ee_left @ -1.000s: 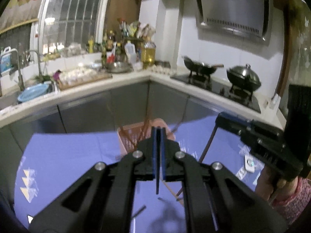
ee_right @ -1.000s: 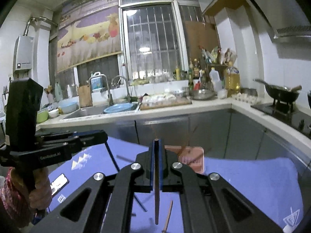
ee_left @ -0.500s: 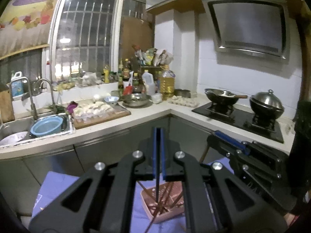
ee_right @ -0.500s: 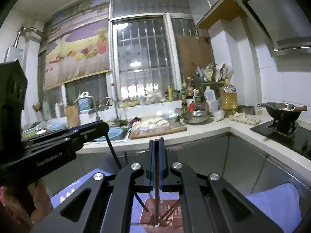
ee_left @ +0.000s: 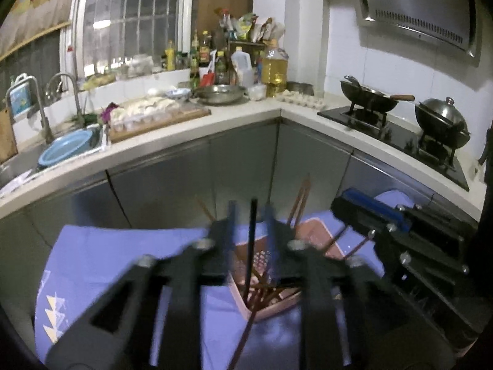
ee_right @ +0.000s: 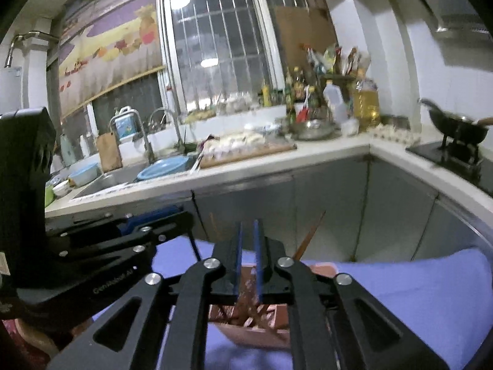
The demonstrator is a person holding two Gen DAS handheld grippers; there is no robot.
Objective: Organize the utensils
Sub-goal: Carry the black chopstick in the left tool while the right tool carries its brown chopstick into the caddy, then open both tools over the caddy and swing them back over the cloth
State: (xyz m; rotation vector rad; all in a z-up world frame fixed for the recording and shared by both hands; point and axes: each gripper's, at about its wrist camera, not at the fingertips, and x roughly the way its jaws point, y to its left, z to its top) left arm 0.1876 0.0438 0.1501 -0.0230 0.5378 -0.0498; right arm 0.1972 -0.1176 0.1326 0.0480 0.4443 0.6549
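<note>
Opening above the pink basket [ee_left: 311,300], the left gripper [ee_left: 251,215] has a dark chopstick [ee_left: 250,246] standing loose between its jaws; the right gripper [ee_right: 248,231], also over the basket, is parting too, nothing clearly pinched. Brown chopsticks [ee_left: 300,203] lean inside the basket on the blue cloth [ee_left: 123,262].

Dim, motion-blurred fisheye views

- I've got a pink basket [ee_left: 320,303] with slotted walls sitting on the purple cloth, right below my view.
- Bunch of brown chopsticks [ee_left: 300,203] stuck in it, leaning every which way, a few poking up past the rim.
- One dark chopstick [ee_left: 252,240] stands nearly upright, its lower end down in the basket.
</note>
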